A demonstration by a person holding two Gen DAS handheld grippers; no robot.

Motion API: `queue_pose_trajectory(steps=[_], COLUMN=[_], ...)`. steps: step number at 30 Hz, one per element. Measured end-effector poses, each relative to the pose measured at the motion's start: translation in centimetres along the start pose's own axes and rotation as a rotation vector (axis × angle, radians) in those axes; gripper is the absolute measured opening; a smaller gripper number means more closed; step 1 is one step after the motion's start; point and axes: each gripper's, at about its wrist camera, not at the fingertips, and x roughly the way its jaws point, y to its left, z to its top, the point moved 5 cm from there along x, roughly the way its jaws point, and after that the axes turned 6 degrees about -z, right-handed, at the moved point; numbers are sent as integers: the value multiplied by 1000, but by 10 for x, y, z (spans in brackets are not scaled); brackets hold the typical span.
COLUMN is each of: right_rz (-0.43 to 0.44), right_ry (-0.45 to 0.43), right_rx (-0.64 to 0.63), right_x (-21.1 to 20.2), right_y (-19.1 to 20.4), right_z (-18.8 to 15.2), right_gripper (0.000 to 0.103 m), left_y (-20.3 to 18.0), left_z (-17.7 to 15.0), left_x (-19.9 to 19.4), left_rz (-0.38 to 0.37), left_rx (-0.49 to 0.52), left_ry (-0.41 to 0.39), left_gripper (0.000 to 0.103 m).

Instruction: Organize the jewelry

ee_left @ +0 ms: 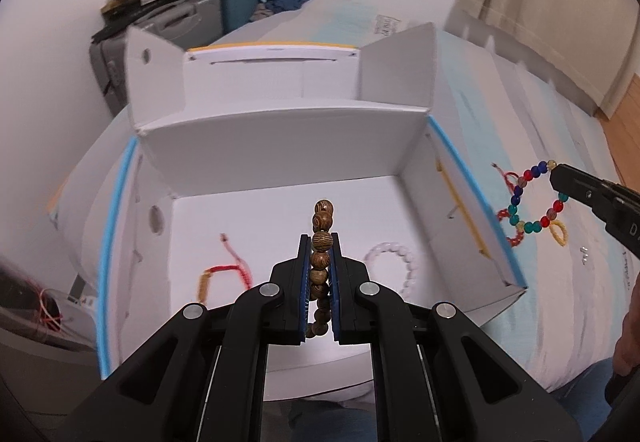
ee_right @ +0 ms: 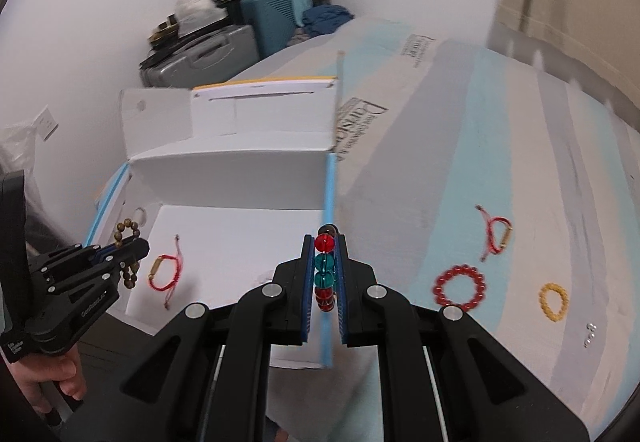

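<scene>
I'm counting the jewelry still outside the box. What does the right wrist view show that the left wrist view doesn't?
Only the right wrist view shows the whole red bead bracelet and yellow bead bracelet lying on the bedcover. Only the left wrist view shows a white bead bracelet inside the box. Both show the left tool shut on the wooden bead bracelet, the right tool shut on the multicolored bead bracelet, and the box's red cord bracelet.

Home bedroom: bed [ee_right: 500, 162], stacked suitcases [ee_right: 224, 42], curtain [ee_left: 560, 2].
</scene>
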Motion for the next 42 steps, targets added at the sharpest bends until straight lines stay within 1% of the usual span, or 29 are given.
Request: queue_pose_trajectory(steps=[8, 15, 21, 24, 30, 33, 34, 35, 36, 37, 38, 39, 41, 42], right_rz=[40, 56, 56, 55, 51, 35, 34, 33, 31, 27, 25, 25, 22, 18], right_ry=[49, 113, 182, 203, 219, 211, 210, 209, 204, 198, 191, 184, 163, 156], right_rx=[-52, -74, -86, -89, -99, -90, -87, -87, -89, -91, -88, -81, -60, -55], right_x=[25, 52, 79, 88, 95, 94, 93, 93, 91, 90, 88, 86, 80, 78], right_y=[43, 65, 74, 76, 81, 79, 78, 78, 78, 77, 76, 75, 69, 68], right_z=[-10, -25, -37, -41, -44, -43, -43, -43, -42, -42, -41, -39, -36, -35], right_gripper=[9, 9, 9, 9, 9, 13, 21, 27, 29, 33, 41, 46, 61, 64], left_y=[35, 57, 66, 69, 74, 75, 76, 77, 77, 77, 77, 76, 73, 71], left_z=[-12, -25, -39, -42, -45, -45, -44, -44, -44, -43, -42, -42, -40, -39], left_x=[4, 18, 37, 44, 49, 49, 49, 48, 48, 46, 44, 42, 40, 38], left_rz=[26, 28, 26, 33, 37, 47, 51, 54, 55, 58, 68, 77, 84, 86], left_rx=[-46, -85, -104, -110, -115, -128, -132, -135, -137, -136, -131, -125, -116, -114], left_ry=[21, 55, 111, 139, 148, 149, 149, 150, 148, 140, 129, 121, 115, 109], left_gripper=[7, 7, 7, 7, 8, 9, 10, 18, 31, 43, 46, 48, 55, 62])
